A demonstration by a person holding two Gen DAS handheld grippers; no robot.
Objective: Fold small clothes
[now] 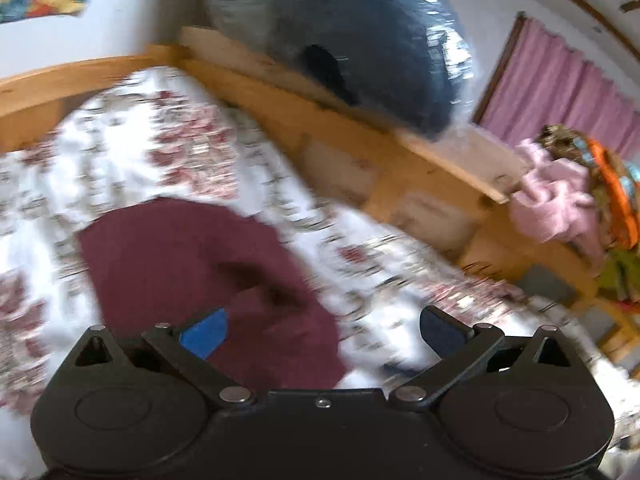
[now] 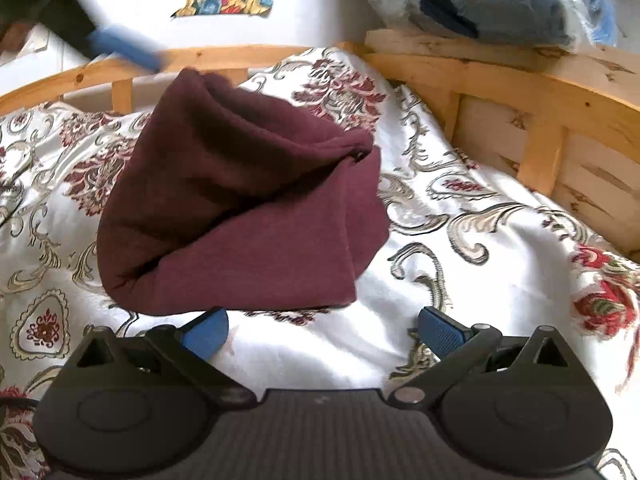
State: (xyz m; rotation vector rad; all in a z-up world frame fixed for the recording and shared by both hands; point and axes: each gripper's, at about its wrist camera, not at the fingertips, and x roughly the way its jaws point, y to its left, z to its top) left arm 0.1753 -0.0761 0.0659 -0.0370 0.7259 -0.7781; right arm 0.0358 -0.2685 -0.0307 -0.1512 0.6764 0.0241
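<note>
A maroon garment (image 2: pixel 240 208) lies folded into a loose bundle on the flowered bedspread (image 2: pixel 460 240). My right gripper (image 2: pixel 324 328) stands open just in front of its near edge, with nothing between the blue pads. The left wrist view is blurred; in it my left gripper (image 1: pixel 324 330) is wide open above the near part of the garment (image 1: pixel 180 256), not gripping the cloth. In the right wrist view a blurred blue finger (image 2: pixel 124 50) of the left gripper hangs beyond the garment's far left corner.
A wooden bed frame (image 2: pixel 520 80) runs along the back and right of the bedspread. A plastic-wrapped blue bundle (image 2: pixel 500 0) rests on its rail. A pile of pink and orange clothes (image 1: pixel 560 200) sits at the far right, before a purple curtain (image 1: pixel 560 88).
</note>
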